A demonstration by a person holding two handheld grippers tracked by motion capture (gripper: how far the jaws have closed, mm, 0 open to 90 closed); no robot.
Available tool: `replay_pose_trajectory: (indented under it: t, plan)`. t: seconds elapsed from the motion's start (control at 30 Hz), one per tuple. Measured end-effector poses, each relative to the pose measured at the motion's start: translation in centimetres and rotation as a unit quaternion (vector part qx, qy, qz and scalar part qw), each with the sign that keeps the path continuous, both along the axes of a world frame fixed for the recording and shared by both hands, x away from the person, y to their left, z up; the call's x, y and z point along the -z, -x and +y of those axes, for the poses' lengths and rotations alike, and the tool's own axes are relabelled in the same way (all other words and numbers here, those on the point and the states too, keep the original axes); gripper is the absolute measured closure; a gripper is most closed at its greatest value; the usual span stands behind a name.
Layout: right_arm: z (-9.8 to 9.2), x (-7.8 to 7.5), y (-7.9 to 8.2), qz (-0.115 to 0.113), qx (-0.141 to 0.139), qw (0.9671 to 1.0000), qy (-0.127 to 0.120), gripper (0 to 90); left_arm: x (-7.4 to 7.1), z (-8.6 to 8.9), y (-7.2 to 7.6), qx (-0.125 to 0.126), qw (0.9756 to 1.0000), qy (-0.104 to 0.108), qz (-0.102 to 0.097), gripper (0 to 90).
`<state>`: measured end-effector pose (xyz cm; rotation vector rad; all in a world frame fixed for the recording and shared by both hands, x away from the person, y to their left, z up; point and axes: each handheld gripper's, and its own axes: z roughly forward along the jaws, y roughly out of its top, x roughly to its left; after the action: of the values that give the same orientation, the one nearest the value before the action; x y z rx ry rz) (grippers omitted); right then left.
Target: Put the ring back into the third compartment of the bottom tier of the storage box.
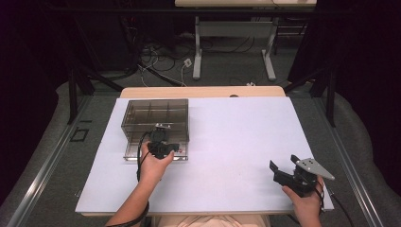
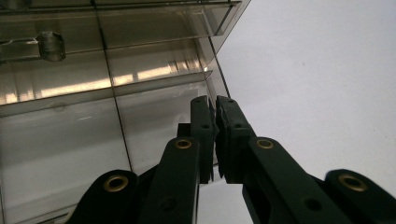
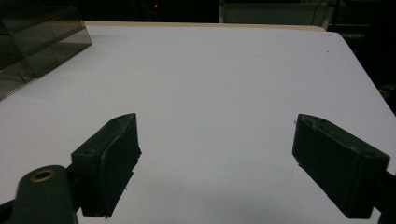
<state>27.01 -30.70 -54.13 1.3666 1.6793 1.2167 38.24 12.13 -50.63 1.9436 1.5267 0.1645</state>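
A smoke-tinted clear box [image 1: 156,112] with inner dividers stands on the left of the white table top [image 1: 236,137]; its bottom drawer [image 1: 135,153] juts out a little toward me. My left gripper [image 1: 161,135] is over that drawer's front, held in a hand. In the left gripper view its jaws [image 2: 215,105] are shut together, tips right at the box's tinted wall [image 2: 70,84]; nothing shows between them. My right gripper [image 1: 283,163] rests at the near right of the table. Its jaws [image 3: 217,121] stand wide apart over bare white surface.
Beyond the table's far wooden edge [image 1: 203,91] lie floor cables and the legs of another table [image 1: 198,56]. Dark curtains close both sides. In the right gripper view the box [image 3: 42,46] sits far left.
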Motion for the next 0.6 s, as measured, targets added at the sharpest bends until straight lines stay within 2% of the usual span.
replay_pose_trajectory:
  t: [0.1,0.6]
  plan:
    - [0.07,-0.03,0.03,0.006,-0.001,1.0,0.002,14.2,0.14,-0.02,-0.06,0.0,1.0,0.0,0.003,86.4]
    - [0.16,-0.02,0.03,0.001,-0.003,1.0,0.0,14.3,0.88,0.0,-0.28,-0.006,0.9999,-0.007,0.009,86.2]
